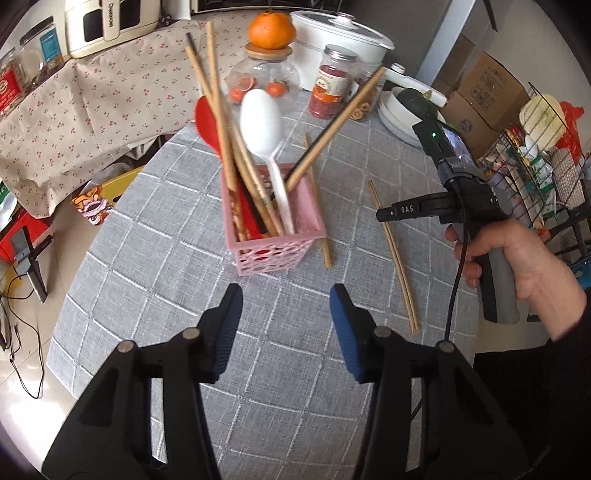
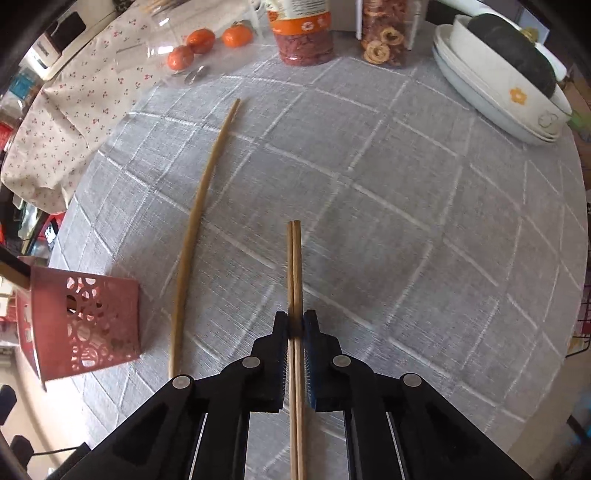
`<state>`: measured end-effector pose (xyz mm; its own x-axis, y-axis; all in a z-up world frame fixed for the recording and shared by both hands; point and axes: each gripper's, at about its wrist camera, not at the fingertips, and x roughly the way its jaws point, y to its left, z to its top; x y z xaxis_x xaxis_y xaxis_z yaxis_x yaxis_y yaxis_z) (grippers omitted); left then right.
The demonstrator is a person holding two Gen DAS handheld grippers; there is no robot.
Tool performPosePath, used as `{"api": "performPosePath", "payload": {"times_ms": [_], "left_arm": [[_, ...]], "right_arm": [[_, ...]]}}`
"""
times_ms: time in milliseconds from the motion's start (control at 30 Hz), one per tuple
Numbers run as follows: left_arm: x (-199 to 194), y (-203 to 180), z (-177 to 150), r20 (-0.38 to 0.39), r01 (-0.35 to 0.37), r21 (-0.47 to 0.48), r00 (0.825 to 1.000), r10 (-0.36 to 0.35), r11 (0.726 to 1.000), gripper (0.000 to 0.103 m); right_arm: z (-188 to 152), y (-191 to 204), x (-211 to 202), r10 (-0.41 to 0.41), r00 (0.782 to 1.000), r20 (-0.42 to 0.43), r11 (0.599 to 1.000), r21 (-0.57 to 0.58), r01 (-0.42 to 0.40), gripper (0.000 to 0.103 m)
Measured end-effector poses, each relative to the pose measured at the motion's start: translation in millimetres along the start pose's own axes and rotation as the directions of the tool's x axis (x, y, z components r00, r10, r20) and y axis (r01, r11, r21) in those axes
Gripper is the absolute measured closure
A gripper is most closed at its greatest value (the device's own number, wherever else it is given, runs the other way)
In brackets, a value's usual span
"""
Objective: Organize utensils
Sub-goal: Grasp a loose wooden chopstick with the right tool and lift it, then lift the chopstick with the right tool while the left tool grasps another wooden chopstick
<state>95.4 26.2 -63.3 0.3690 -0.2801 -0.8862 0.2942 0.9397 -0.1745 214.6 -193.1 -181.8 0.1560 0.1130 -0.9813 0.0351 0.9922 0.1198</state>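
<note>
A pink openwork basket (image 1: 273,236) stands on the grey checked tablecloth (image 1: 184,258). It holds several wooden chopsticks, a white spoon (image 1: 262,118) and a red spoon (image 1: 208,122). My left gripper (image 1: 286,299) hovers just in front of the basket, open, with nothing between its fingers. My right gripper (image 2: 295,325) is shut on a pair of thin wooden chopsticks (image 2: 294,266) that point away along the cloth. Whether that pair is lifted off the cloth I cannot tell. One loose chopstick (image 2: 195,229) lies between the pair and the basket (image 2: 85,325). A hand (image 1: 517,258) holds the right tool.
At the back stand a glass jar with small oranges (image 1: 266,81), a big orange (image 1: 271,31) on its lid, a red snack jar (image 1: 330,88), a white cooker (image 1: 340,37) and stacked white dishes (image 2: 498,92). A floral cloth (image 1: 92,103) covers the left side. The round table's edge curves close on both sides.
</note>
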Motion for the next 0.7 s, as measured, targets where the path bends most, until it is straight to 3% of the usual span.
{"api": "performPosePath", "payload": {"times_ms": [100, 200, 300, 467, 700], "left_arm": [[4.6, -31.6, 3.7, 0.003, 0.007, 0.041, 1.0, -0.008, 0.999, 0.057], [19.9, -79.6, 6.4, -0.009, 0.009, 0.156, 1.0, -0.008, 0.988, 0.061], [44.5, -121.1, 18.0, -0.016, -0.029, 0.227, 0.999, 0.034, 0.973, 0.063], [107.4, -147.0, 77.2, -0.045, -0.114, 0.185, 0.991, 0.125, 0.976, 0.063], [189.3, -131.8, 147.8, -0.059, -0.291, 0.115, 0.952, 0.299, 0.95, 0.063]], "right_arm": [[-9.9, -33.4, -27.0, 0.027, 0.998, 0.049, 1.0, 0.012, -0.027, 0.095], [-23.9, -65.8, -42.6, 0.039, 0.997, 0.063, 0.998, 0.044, -0.042, 0.095], [-37.5, -94.5, -48.7, 0.062, 0.996, 0.057, 0.996, 0.063, -0.066, 0.095], [-60.1, -135.8, -48.6, 0.088, 0.995, 0.042, 0.992, 0.082, -0.092, 0.095], [-68.8, -151.2, -61.7, 0.15, 0.987, 0.067, 0.985, 0.077, -0.155, 0.095]]}}
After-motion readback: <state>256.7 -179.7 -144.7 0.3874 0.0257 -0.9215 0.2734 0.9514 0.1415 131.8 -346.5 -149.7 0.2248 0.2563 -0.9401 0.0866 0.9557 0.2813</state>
